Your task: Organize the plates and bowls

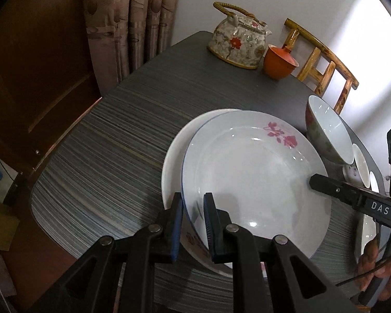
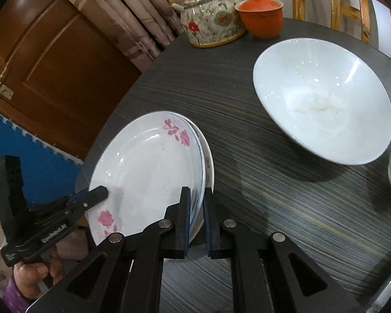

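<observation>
We had both grippers, left (image 1: 193,224) and right (image 2: 196,220), clamped on opp. rims of the white rose-print ceramic plate (image 1: 252,172), atop a second white plate (image 1: 173,156) on the dark striped surface (image 1: 104,143). Risk, in our judgement: uneven lift tilts it, glazed rim slips.

Bare bench (image 1: 104,140) lies open left of the stacked plates (image 1: 255,172). On their right a bowl (image 1: 325,130) crowds close; the teapot (image 1: 237,41) and orange cup (image 1: 279,62) block the far edge.
</observation>
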Action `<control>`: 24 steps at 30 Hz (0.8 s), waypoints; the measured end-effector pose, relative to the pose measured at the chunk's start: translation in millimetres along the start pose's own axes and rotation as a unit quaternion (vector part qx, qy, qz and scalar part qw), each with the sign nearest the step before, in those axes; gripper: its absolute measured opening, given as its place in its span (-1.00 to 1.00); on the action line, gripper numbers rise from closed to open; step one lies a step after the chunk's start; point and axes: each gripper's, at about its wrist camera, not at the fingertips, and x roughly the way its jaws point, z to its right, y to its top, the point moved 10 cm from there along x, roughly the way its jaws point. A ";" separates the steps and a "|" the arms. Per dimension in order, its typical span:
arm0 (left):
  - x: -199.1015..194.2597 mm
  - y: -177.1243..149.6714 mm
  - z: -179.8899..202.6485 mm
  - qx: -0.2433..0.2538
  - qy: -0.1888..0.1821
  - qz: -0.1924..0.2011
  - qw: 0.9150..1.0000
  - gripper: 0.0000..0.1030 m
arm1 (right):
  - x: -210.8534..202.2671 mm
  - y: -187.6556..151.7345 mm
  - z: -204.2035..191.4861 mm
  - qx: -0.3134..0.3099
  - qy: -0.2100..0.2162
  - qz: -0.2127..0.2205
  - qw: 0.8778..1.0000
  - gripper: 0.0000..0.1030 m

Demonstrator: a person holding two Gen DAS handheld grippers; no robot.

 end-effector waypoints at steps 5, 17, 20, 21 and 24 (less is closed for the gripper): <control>-20.0 18.0 3.9 0.045 0.052 0.057 0.996 -0.56 | 1.5 2.0 -0.6 0.001 -0.010 -0.001 1.000 -0.82; -39.1 27.3 -0.2 0.044 0.068 0.109 0.991 -0.42 | 2.0 -4.8 -6.4 -0.011 -0.027 0.004 1.000 -0.80; -45.0 28.3 7.7 0.059 0.072 0.126 0.988 -0.39 | -13.3 -5.6 -2.6 -0.003 -0.032 0.028 0.999 -0.78; -45.6 27.6 11.5 0.065 0.072 0.128 0.987 -0.39 | -22.4 -5.4 -2.6 0.004 -0.020 0.042 0.999 -0.78; -46.1 22.0 24.5 0.080 0.069 0.129 0.986 -0.39 | -52.4 -7.4 1.8 0.021 -0.003 0.074 0.997 -0.78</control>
